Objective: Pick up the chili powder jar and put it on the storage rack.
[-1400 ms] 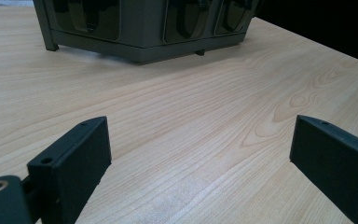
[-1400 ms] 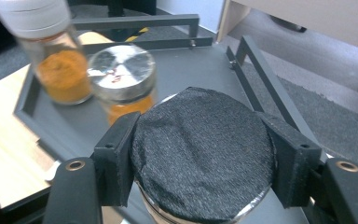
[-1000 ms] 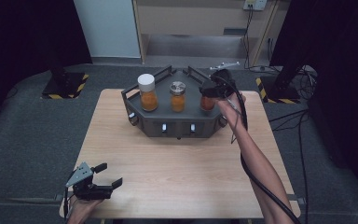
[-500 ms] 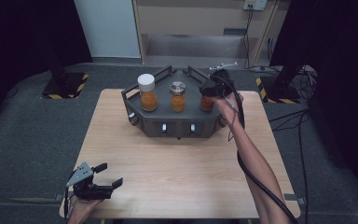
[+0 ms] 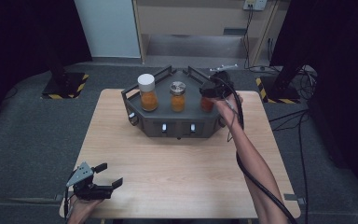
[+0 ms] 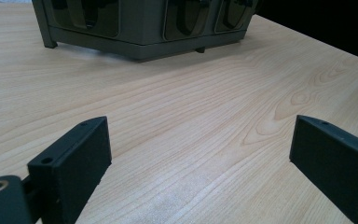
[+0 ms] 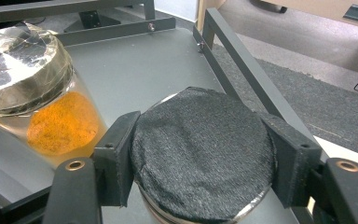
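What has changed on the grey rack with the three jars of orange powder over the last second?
Nothing visible. The right gripper stays clamped on the black fabric-topped lid of the right-hand jar, which remains on the grey metal rack. The white-capped jar and the silver-lidded jar have not shifted. The left gripper remains open over the pale wooden table, holding nothing.

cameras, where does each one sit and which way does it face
High view: above the person's side, looking forward and down on the table; both forearms, left gripper and right gripper show.
Left gripper view: low over the tabletop, facing the grey rack; its open jaws show.
Right gripper view: above the rack, looking down on the black-lidded jar between its jaws.
All share the rack.
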Available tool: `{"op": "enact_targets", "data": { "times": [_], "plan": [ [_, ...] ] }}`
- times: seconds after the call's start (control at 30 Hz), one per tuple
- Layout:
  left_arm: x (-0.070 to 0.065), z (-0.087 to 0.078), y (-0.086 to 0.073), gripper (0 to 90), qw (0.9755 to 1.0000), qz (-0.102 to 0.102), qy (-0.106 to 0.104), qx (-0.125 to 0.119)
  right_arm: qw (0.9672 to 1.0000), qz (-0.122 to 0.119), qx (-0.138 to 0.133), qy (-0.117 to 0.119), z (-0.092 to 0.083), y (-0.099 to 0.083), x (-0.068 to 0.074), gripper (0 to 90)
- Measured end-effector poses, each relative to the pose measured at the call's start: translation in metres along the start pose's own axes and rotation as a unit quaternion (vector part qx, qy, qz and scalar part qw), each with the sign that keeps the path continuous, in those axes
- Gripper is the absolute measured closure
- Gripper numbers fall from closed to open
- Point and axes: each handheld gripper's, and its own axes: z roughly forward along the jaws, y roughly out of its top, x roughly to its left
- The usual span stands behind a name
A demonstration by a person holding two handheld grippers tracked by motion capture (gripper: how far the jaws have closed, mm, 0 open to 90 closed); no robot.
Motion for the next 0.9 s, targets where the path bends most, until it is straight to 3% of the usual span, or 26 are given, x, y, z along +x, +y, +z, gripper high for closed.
{"op": "enact_targets", "data": {
  "times": [0.23,0.53,0.73,0.9],
  "plan": [
    [0.0,0.0,0.0,4.3,1.0,0.001,-0.001,0.0,1.0,-0.007,-0.001,-0.002,0.0,-0.001,0.003,33.8],
    [0.0,0.0,0.0,4.4,1.0,0.002,-0.001,0.0,0.9998,0.005,-0.011,0.012,-0.009,0.003,-0.001,17.9],
    [0.0,0.0,0.001,4.4,1.0,0.003,-0.002,0.001,0.9992,-0.031,-0.025,0.001,-0.026,0.008,0.007,12.8],
    [0.0,0.001,0.001,4.4,1.0,0.004,-0.003,0.001,0.9978,-0.051,-0.042,0.013,-0.044,0.009,0.009,12.0]
  ]
}}
